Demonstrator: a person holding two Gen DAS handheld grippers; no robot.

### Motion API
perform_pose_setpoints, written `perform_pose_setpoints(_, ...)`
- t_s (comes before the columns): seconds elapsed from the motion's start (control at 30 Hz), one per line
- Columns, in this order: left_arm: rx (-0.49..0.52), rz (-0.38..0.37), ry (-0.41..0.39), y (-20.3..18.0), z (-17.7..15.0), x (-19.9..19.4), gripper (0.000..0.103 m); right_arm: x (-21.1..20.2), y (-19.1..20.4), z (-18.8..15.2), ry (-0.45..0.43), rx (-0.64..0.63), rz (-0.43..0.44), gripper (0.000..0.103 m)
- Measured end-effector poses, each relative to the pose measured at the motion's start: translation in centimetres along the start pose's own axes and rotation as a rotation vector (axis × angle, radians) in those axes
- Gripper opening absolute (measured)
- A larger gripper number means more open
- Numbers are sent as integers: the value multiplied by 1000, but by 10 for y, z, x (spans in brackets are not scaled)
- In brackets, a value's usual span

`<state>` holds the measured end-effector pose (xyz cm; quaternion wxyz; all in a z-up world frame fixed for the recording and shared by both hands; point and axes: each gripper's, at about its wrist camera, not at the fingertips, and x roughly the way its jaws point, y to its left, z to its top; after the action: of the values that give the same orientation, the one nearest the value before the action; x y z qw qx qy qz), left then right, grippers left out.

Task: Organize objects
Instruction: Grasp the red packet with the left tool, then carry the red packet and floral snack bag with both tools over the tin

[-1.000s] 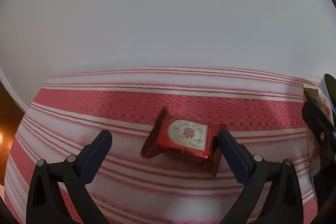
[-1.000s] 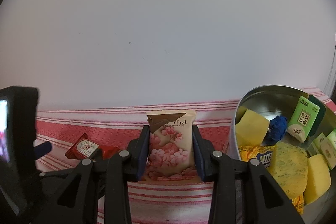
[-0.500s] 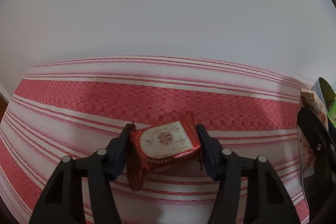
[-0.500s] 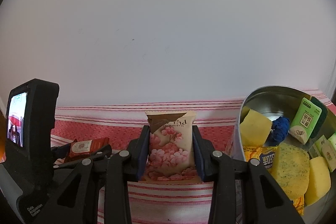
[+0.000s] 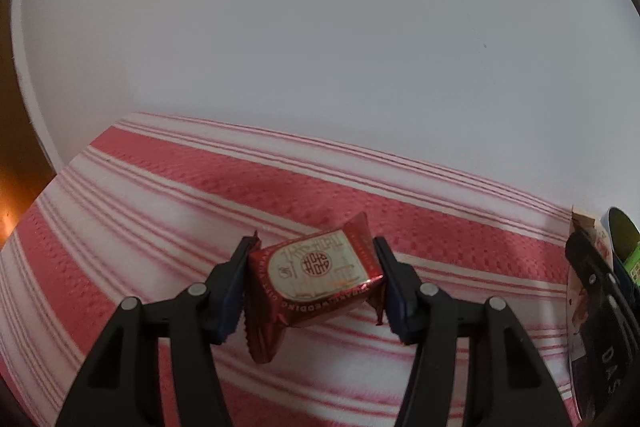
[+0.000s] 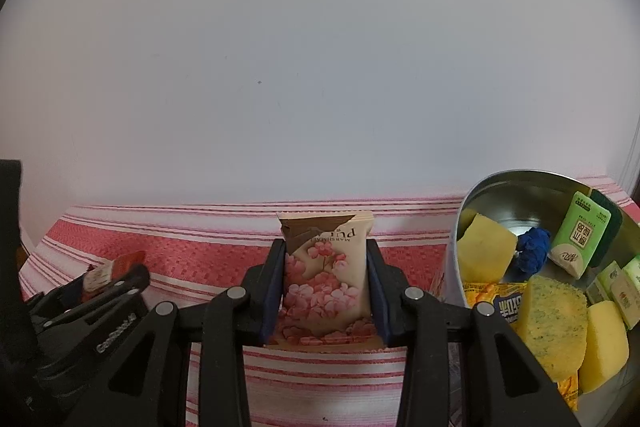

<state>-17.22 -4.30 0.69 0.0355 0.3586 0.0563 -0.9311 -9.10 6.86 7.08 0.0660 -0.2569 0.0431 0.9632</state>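
The left hand-held gripper point(image 5: 312, 277) has just closed its jaws and now clamps a small red foil packet point(image 5: 316, 275) by both ends, tilted, just above the red-and-white striped cloth point(image 5: 160, 211) on the worktop. The right hand-held gripper point(image 6: 326, 283) grips an upright beige packet printed with pink flowers point(image 6: 326, 275). Just to its right a metal tin point(image 6: 504, 187) holds yellow sponges point(image 6: 486, 253), green sachets point(image 6: 580, 239) and a blue scrap point(image 6: 532, 253)

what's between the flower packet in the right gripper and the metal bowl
Only bare striped cloth, in the right wrist view; the flower packet and metal bowl stand apart.
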Motion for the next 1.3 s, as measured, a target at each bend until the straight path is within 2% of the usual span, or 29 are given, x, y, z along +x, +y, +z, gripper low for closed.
perform_pose_setpoints(0.43,12,36,-70,2,-24,-40,58,-34,-5,-16,-45,-41,11,41)
perform_pose_setpoints(0.63,14,38,-93,17,-30,-46,58,-53,-13,-23,-53,-41,7,41)
perform_pose_setpoints(0.67,13,40,-100,17,-32,-50,58,-50,-4,-27,-54,-40,3,41)
perform_pose_setpoints(0.97,20,69,-168,21,-45,-71,58,-72,-11,-38,-63,-41,-4,41)
perform_pose_setpoints(1.3,4,81,-184,23,-56,-86,58,-89,-19,-47,-76,-51,-6,41)
